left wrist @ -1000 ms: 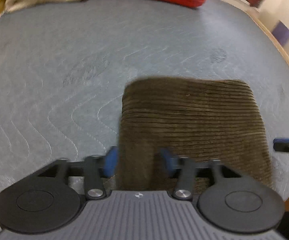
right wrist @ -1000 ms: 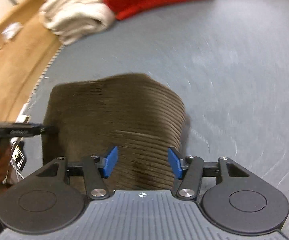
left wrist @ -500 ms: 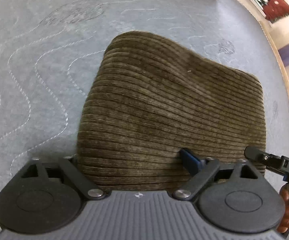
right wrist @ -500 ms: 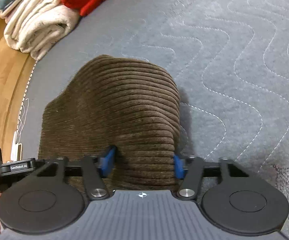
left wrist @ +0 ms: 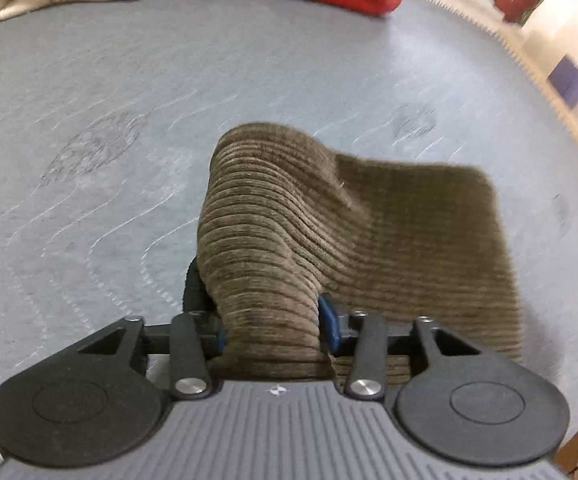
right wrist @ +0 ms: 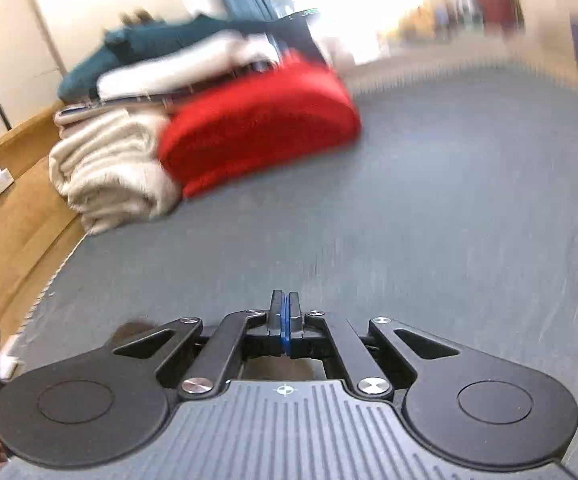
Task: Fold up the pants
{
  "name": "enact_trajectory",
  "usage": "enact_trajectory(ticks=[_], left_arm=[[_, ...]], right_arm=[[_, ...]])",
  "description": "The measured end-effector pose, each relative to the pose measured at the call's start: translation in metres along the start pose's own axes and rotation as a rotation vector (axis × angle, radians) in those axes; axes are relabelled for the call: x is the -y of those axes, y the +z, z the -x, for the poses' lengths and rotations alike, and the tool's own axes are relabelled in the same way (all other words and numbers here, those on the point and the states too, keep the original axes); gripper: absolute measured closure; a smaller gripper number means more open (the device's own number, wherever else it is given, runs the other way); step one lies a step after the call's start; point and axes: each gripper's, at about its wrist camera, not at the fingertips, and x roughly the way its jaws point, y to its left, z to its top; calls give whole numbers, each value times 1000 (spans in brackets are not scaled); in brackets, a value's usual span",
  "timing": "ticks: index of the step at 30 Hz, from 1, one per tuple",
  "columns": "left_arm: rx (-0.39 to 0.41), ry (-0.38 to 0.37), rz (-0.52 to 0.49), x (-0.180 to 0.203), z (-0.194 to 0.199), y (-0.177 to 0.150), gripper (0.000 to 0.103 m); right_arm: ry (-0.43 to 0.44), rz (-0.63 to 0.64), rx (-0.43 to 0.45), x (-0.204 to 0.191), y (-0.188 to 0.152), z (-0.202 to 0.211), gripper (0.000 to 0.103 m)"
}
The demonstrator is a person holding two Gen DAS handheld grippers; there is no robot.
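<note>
Two blue pads of the left gripper (left wrist: 273,330) are closing on a bunched ridge of the folded brown corduroy pants (left wrist: 369,240), lying on the grey quilted mat (left wrist: 129,120) (ribs running left to right); the right gripper (right wrist: 285,320) is pressing together, empty.

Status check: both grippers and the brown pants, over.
Left gripper closing, brown pants bunched between its fingers. Right gripper shut, empty. Mat ahead clear.

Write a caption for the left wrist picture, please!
Left gripper closing on a bunched brown corduroy pants fold.
</note>
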Motion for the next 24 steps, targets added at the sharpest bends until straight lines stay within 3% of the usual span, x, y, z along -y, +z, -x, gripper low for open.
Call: enact_trajectory(ticks=[2,3,4,5,7,10,12,16,20,24], left_arm=[[-28,2,41,-13,-2,-2,37],[-42,-2,59,-20,-2,-3,33],[-52,4,70,-28,-1,-6,25],[-56,10,76,-34,-1,-9,18],[-73,-14,121,-48,-5,-12,13],[-118,-104,219,-64,-12,-18,11],[-135,-130,239,-67,-20,-20,9],[-171,-182,274,-65,-39,-23,8],[-165,-152,234,-52,-44,-24,10],[-142,-129,191,-39,-31,-19,27]], right_arm=[[-14,-101,-96,14,-15,-20,95],[-9,-136,-143,16,-22,-30,86],[6,-154,-183,16,-27,-38,67],[28,-157,-206,12,-32,-45,60],[69,-129,-250,0,-44,-55,30],[75,-62,-377,-19,-57,-72,12],[53,-27,-432,-24,-65,-82,12],[43,-117,-507,-20,-79,-106,12],[51,-154,-490,-25,-92,-119,14],[81,-119,-442,-41,-88,-111,48]])
